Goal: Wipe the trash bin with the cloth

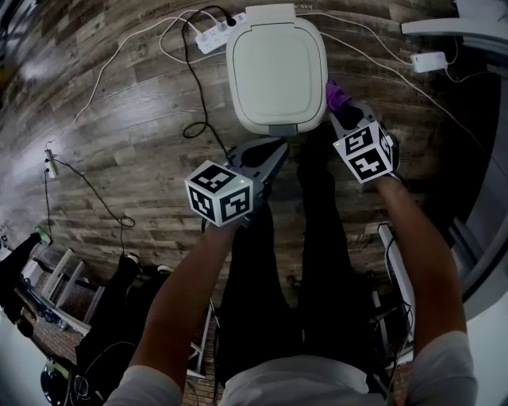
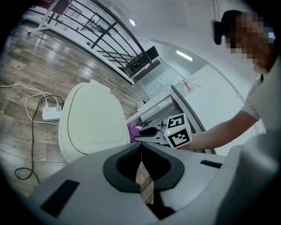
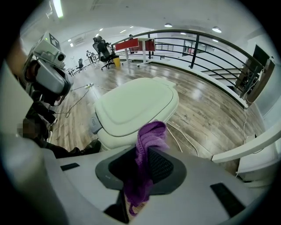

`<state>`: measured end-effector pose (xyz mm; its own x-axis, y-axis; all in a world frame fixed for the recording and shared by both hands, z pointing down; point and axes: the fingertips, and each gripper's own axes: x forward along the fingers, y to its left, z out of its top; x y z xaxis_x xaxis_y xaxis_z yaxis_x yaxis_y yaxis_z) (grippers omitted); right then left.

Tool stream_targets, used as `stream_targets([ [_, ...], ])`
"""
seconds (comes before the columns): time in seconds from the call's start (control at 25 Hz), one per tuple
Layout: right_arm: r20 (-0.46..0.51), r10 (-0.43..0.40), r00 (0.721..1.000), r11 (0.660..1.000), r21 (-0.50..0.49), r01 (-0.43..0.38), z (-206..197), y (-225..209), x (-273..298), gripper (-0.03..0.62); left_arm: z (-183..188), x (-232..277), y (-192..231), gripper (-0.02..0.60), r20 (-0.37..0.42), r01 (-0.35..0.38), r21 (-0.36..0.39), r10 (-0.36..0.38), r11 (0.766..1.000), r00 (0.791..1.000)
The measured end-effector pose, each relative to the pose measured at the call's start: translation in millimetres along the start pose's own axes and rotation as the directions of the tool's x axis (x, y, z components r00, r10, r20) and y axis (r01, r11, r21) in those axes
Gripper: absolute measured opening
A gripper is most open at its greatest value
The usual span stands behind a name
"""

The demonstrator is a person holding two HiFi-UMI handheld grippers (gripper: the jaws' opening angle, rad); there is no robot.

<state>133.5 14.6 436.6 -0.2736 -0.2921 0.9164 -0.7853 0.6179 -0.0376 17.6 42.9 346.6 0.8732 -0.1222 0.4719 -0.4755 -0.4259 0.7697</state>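
The white trash bin [image 1: 276, 65] stands on the wooden floor with its lid closed; it also shows as the pale bin [image 2: 94, 121] and the bin [image 3: 136, 105] ahead of each gripper. My right gripper [image 1: 343, 105] is shut on a purple cloth [image 1: 335, 96], held beside the bin's right front corner. The cloth [image 3: 147, 154] bunches up between the jaws and hangs down below them. My left gripper [image 1: 270, 155] hovers just in front of the bin, jaws closed together with nothing between them [image 2: 141, 149].
A white power strip [image 1: 216, 33] with several cables lies on the floor left of the bin's back. A white adapter [image 1: 430, 61] sits at the right. A white desk edge [image 1: 444, 24] runs along the top right. My legs stand below the bin.
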Motion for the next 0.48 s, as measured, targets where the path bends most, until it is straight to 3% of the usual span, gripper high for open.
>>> stream_targets([
  [0.28, -0.027, -0.023, 0.999, 1.000, 0.004, 0.023, -14.2, 19.4, 1.8, 0.089, -14.8, -8.8, 1.4, 0.005, -0.024, 0.033, 0.012, -0.032, 0.999, 0.999],
  [0.48, -0.040, -0.057, 0.998, 0.998, 0.013, 0.058, -24.4, 42.9, -2.7, 0.089, -34.5, -21.4, -2.1, 0.005, -0.114, 0.074, 0.062, -0.067, 0.995, 0.991],
])
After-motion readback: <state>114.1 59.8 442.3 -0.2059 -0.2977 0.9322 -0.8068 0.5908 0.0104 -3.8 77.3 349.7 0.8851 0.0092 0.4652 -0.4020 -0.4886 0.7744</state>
